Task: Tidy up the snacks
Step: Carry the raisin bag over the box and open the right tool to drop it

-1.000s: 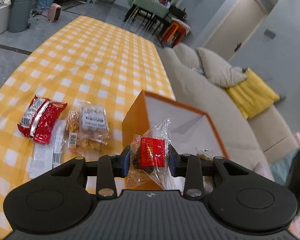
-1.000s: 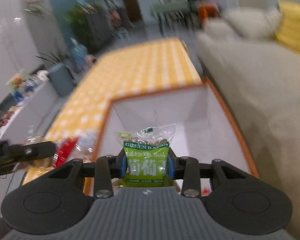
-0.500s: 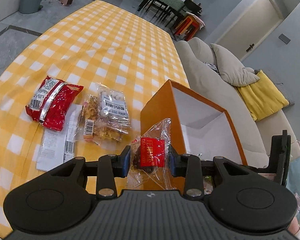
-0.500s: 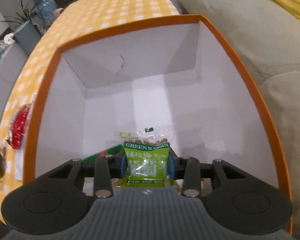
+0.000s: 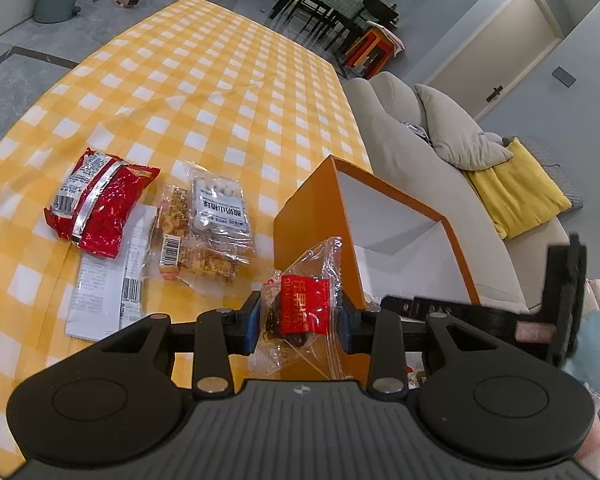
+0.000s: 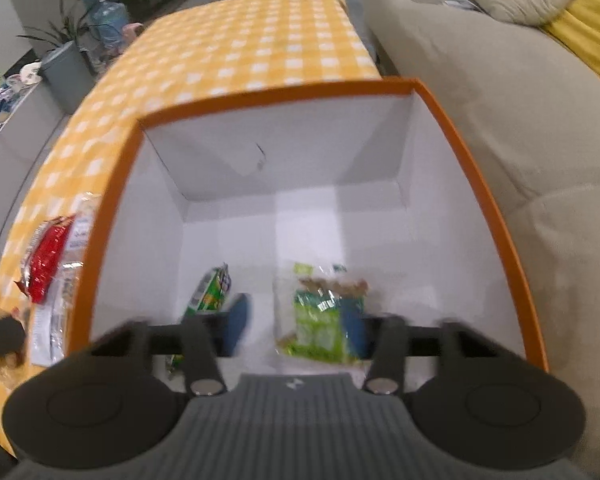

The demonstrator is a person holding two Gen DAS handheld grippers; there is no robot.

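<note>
My left gripper (image 5: 299,322) is shut on a clear snack packet with a red label (image 5: 320,264), held just in front of the orange box's (image 5: 308,216) near corner. In the right wrist view my right gripper (image 6: 296,324) hangs over the box (image 6: 112,200), whose inside is white. Its jaws stand apart and are closing. A green raisin packet (image 6: 320,320) lies loose on the box floor against the right finger, not pinched. A second green packet (image 6: 210,292) leans by the left finger. The right gripper (image 5: 480,312) also shows in the left wrist view.
On the yellow checked tablecloth (image 5: 204,92), left of the box, lie a red foil bag (image 5: 96,200), two clear snack packets (image 5: 220,208) and a flat white packet (image 5: 100,300). A beige sofa (image 5: 420,160) with a yellow cushion (image 5: 516,188) runs along the table's right side.
The right gripper came down over the box and let go of the green raisin packet, which now lies inside. The left gripper still holds its red-label packet, nearly in place.
</note>
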